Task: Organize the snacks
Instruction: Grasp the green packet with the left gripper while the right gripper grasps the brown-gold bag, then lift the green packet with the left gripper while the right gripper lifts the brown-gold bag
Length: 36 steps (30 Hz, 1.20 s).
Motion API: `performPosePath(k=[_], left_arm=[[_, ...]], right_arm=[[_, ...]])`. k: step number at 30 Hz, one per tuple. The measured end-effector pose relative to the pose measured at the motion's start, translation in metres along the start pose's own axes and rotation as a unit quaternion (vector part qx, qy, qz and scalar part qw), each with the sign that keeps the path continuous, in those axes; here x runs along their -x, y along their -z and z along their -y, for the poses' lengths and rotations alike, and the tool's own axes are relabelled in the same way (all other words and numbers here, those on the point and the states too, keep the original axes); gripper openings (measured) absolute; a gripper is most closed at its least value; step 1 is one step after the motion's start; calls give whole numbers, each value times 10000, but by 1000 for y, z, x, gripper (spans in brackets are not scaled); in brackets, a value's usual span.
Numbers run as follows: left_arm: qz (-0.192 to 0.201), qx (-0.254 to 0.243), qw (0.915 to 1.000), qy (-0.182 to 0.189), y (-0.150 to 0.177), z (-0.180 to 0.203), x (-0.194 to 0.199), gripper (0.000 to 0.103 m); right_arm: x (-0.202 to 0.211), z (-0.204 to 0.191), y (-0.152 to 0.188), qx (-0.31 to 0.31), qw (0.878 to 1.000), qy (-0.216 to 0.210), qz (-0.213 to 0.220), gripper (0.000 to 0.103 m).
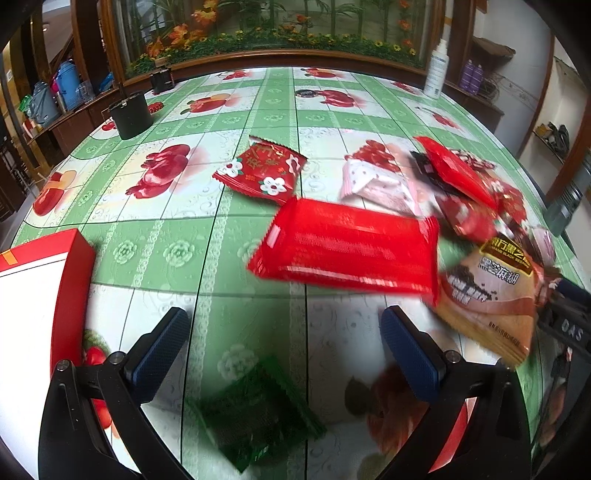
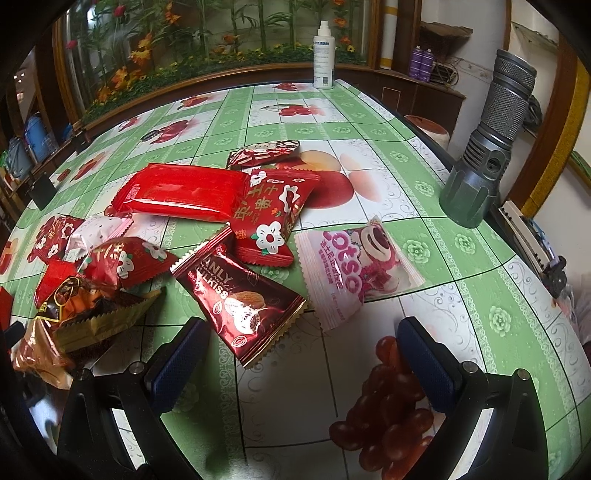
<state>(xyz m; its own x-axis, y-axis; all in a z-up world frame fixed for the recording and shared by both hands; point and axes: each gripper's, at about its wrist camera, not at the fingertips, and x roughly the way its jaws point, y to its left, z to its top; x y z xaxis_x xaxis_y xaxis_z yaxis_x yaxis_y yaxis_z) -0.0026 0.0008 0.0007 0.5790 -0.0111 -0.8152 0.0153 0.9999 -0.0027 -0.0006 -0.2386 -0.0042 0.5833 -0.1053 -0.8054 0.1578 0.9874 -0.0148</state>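
Note:
Snack packets lie scattered on a green fruit-print tablecloth (image 1: 236,236). In the left wrist view my left gripper (image 1: 282,343) is open and empty above a dark green packet (image 1: 255,410). Ahead of it lie a long red packet (image 1: 347,247), a red flowered packet (image 1: 260,170), a pink packet (image 1: 376,181) and a tan sesame packet (image 1: 491,295). A red-and-white box (image 1: 40,306) stands at the left. In the right wrist view my right gripper (image 2: 303,354) is open and empty, just short of a dark red almond packet (image 2: 243,299) and a pink Lotso packet (image 2: 358,269).
A black cup (image 1: 131,114) and a white spray bottle (image 1: 437,70) stand at the far side of the table. A grey flashlight (image 2: 484,147) stands upright at the right table edge. A planter with artificial flowers (image 1: 258,33) lines the back.

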Motion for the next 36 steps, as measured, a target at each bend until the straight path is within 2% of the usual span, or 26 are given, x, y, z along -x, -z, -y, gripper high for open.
performPosePath(k=[8, 15, 18, 23, 28, 31, 36], left_arm=[[179, 65, 9991, -387, 26, -11, 34, 103], [423, 152, 9984, -335, 49, -35, 71, 103], [408, 201, 9986, -288, 60, -47, 81, 103], [448, 388, 9981, -139, 73, -63, 93, 103], [443, 222, 9985, -221, 67, -60, 94, 103], [419, -17, 9987, -287, 63, -52, 92, 103], [196, -566, 9971, -469, 55, -39, 75, 103]], right_arm=[[3, -2, 4, 94, 9999, -68, -23, 103], [11, 0, 12, 176, 9996, -194, -131, 103], [22, 3, 19, -22, 9975, -712, -34, 103], [44, 2, 28, -323, 9849, -1674, 301, 103], [67, -18, 29, -149, 9761, -2043, 733, 103], [59, -37, 23, -136, 9763, -2112, 450, 103], [44, -68, 20, 135, 9839, -1771, 198, 103]])
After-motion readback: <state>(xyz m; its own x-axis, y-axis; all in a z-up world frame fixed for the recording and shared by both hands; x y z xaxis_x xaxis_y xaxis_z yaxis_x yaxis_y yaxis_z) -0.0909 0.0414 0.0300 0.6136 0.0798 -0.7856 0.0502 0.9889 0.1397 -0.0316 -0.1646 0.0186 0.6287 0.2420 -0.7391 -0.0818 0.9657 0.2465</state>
